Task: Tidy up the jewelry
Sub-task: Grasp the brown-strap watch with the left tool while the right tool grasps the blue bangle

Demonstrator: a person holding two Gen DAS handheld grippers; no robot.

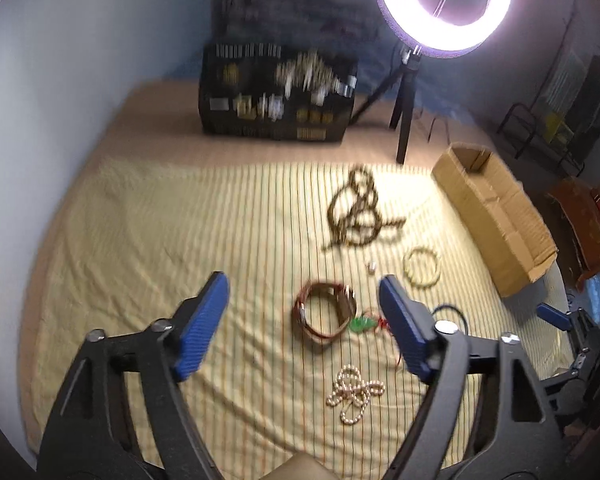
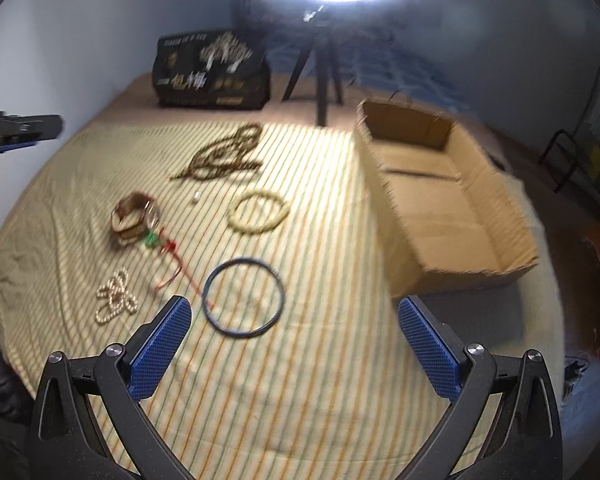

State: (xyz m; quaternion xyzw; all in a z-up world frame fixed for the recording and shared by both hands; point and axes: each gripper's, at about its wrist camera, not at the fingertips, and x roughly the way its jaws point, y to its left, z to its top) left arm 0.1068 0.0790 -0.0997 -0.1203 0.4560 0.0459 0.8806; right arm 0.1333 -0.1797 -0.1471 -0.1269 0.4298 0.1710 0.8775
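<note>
Jewelry lies on a striped yellow cloth. In the left wrist view my left gripper is open and empty above a stack of brown bangles, with a green pendant on red cord beside it and a pearl necklace nearer. Further off lie dark bead strands and a pale bead bracelet. In the right wrist view my right gripper is open and empty just behind a black ring. The bangles, pearls, bracelet and dark strands show there too.
An open cardboard box sits at the cloth's right edge, also in the left wrist view. A black printed box and a ring light on a tripod stand at the back by the wall. A tiny white bead lies loose.
</note>
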